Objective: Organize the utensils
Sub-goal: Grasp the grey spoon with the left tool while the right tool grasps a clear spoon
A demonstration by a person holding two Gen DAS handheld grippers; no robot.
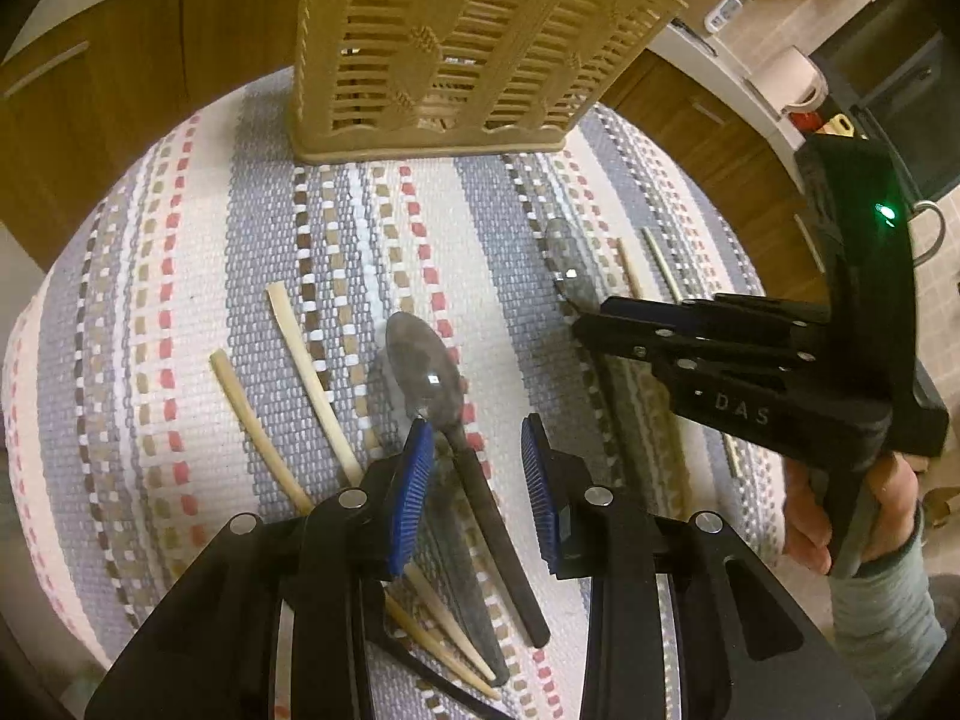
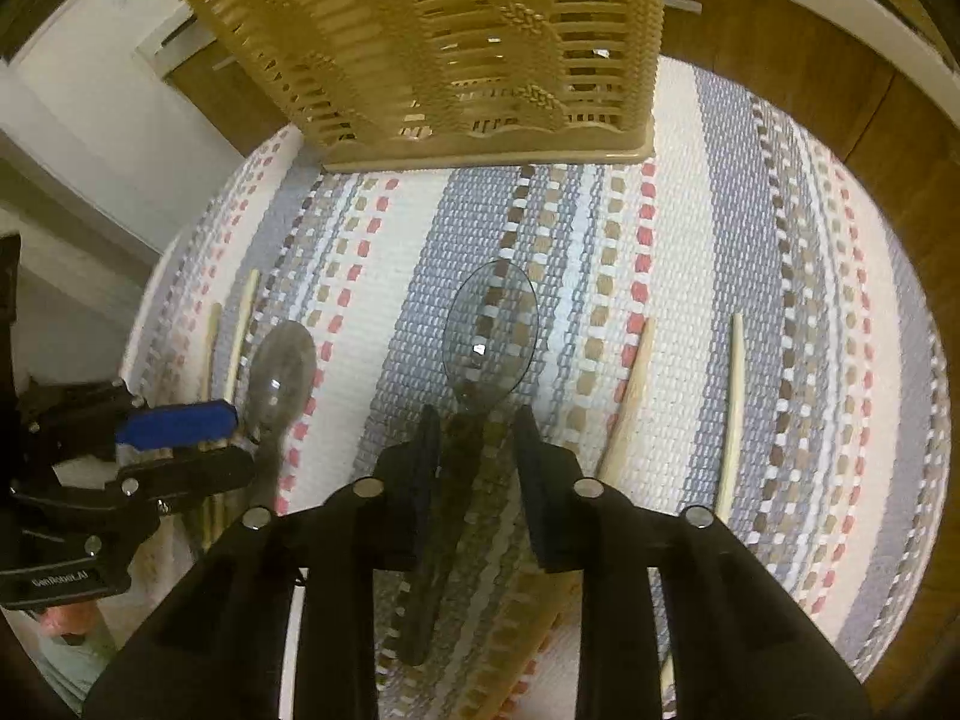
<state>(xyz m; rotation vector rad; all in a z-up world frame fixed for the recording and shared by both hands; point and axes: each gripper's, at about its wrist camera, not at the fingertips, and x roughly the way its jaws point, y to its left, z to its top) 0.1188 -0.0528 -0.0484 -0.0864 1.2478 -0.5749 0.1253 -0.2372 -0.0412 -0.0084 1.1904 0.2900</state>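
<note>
A smoky clear plastic spoon [image 1: 423, 369] lies on the striped cloth [image 1: 180, 312], its handle running back between the blue pads of my left gripper [image 1: 474, 480]. The jaws straddle the handle with a gap on the right side, so the gripper is open. A second clear spoon [image 2: 489, 336] lies bowl-forward, and my right gripper [image 2: 477, 456] is shut on its handle just behind the bowl. Each gripper also shows in the other view: the right gripper [image 1: 579, 315] low on the cloth at its spoon [image 1: 567, 258], and the left gripper [image 2: 234, 444] beside its spoon [image 2: 282, 372].
A tan slotted utensil basket [image 1: 456, 48] [image 2: 456, 42] stands upright at the far edge of the cloth. Pale chopsticks lie loose: two [image 1: 300, 354] left of the left spoon, two [image 2: 630, 402] [image 2: 732, 408] right of the right spoon. Wooden cabinets surround the table. A hand [image 1: 804, 510] holds the right gripper.
</note>
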